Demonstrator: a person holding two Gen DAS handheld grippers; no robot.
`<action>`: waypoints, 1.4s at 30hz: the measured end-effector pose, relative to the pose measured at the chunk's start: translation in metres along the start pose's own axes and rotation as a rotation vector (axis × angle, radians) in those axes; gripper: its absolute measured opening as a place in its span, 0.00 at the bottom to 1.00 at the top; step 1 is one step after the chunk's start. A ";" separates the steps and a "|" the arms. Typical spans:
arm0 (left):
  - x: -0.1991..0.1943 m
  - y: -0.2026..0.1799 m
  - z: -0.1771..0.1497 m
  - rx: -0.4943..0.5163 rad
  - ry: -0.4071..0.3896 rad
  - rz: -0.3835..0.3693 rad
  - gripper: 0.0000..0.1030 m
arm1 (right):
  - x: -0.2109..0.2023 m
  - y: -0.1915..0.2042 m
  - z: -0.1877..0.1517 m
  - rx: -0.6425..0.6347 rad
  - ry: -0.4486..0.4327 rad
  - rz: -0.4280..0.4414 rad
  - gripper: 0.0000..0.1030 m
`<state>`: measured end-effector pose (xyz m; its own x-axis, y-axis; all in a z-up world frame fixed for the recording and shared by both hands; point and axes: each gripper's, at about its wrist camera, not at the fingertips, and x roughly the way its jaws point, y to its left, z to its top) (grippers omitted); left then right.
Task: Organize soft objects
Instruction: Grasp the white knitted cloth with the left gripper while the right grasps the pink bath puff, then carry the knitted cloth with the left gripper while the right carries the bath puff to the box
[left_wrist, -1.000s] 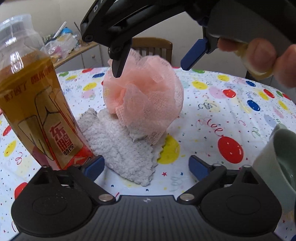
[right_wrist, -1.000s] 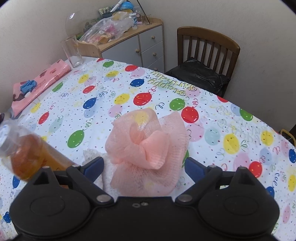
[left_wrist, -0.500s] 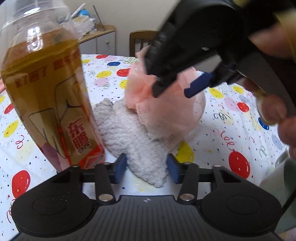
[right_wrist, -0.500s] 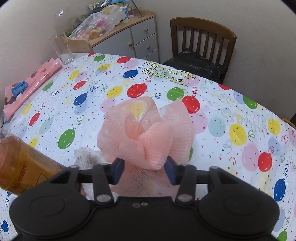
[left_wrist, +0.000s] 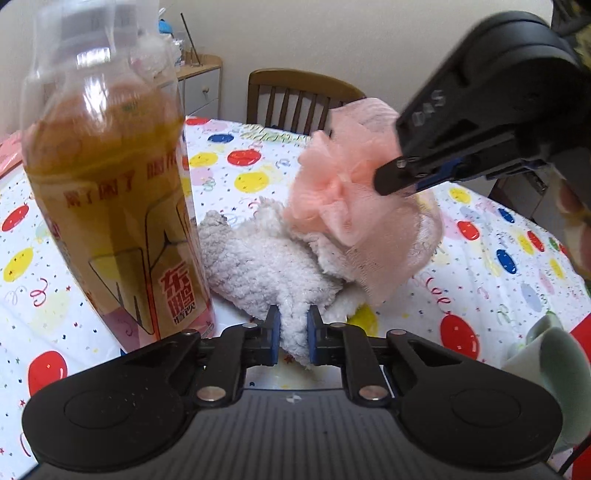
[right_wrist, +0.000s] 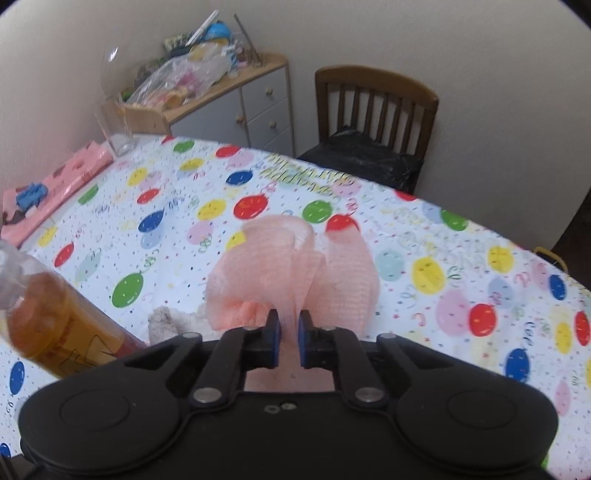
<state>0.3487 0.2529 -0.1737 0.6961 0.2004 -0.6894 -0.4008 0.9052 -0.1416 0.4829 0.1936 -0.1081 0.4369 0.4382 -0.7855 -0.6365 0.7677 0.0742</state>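
Observation:
A grey-white fluffy cloth (left_wrist: 266, 266) lies on the balloon-print tablecloth (left_wrist: 240, 173). My left gripper (left_wrist: 293, 334) is shut on the cloth's near corner. A peach mesh bath pouf (left_wrist: 347, 192) sits on the cloth's far end. My right gripper (right_wrist: 288, 338) is shut on the pouf (right_wrist: 291, 273); it shows from the side in the left wrist view (left_wrist: 402, 179), coming in from the upper right. A bit of the cloth (right_wrist: 166, 321) shows left of the pouf in the right wrist view.
A tall bottle of amber drink (left_wrist: 110, 206) stands just left of the cloth, close to my left gripper; it also shows in the right wrist view (right_wrist: 59, 328). A pale green cup (left_wrist: 546, 354) is at the right. A wooden chair (right_wrist: 373, 122), a cabinet (right_wrist: 236, 99) and pink fabric (right_wrist: 51, 184) lie beyond.
Both grippers have gone from open to shut: the left one closed on the cloth's corner, the right one closed on the pouf. The pouf has shifted right and up a little.

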 end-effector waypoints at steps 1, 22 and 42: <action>-0.004 0.000 0.001 0.001 -0.007 -0.006 0.13 | -0.007 -0.003 0.000 0.008 -0.011 -0.007 0.07; -0.105 -0.023 0.039 0.056 -0.174 -0.160 0.13 | -0.189 -0.052 -0.036 0.127 -0.227 -0.035 0.06; -0.203 -0.145 0.001 0.242 -0.175 -0.332 0.13 | -0.322 -0.140 -0.152 0.266 -0.304 -0.113 0.06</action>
<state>0.2658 0.0810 -0.0126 0.8622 -0.0748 -0.5010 -0.0016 0.9886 -0.1503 0.3346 -0.1257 0.0413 0.6879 0.4318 -0.5834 -0.4050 0.8954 0.1852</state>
